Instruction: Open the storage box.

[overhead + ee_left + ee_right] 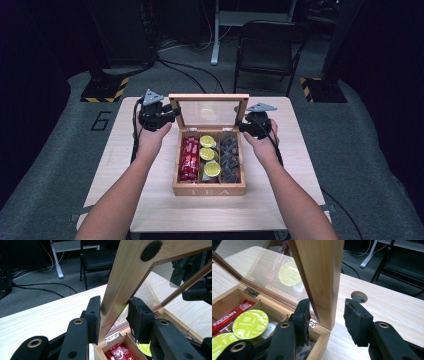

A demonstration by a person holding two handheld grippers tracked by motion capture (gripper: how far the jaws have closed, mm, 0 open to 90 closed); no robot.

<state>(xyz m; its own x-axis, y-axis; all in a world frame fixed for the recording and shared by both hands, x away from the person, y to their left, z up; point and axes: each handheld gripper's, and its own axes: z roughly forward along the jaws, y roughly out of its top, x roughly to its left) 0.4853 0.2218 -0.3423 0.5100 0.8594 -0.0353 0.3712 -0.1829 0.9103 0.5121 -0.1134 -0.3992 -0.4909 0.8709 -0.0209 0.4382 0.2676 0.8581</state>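
Tea box (pixel 209 189) lengthwise toward person, glass lid (pixel 209 113) upright, both jaws released around its side rails

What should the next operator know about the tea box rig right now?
Left hand-held gripper: open, jaws straddling the left side rail of the glass-paned wooden lid; one pad looks to touch the wood, the other stands off.
Right hand-held gripper: open, jaws straddling the lid's right rail, not clamped.
Light wooden tea box sits mid-table, lid standing upright.
Inside: red sachets in the left compartment, lime-green capsules in the middle, dark packets in the right.
Done: both grippers are placed at the lid.
Left: likely grip the rails and swing the lid; direction cannot be told.
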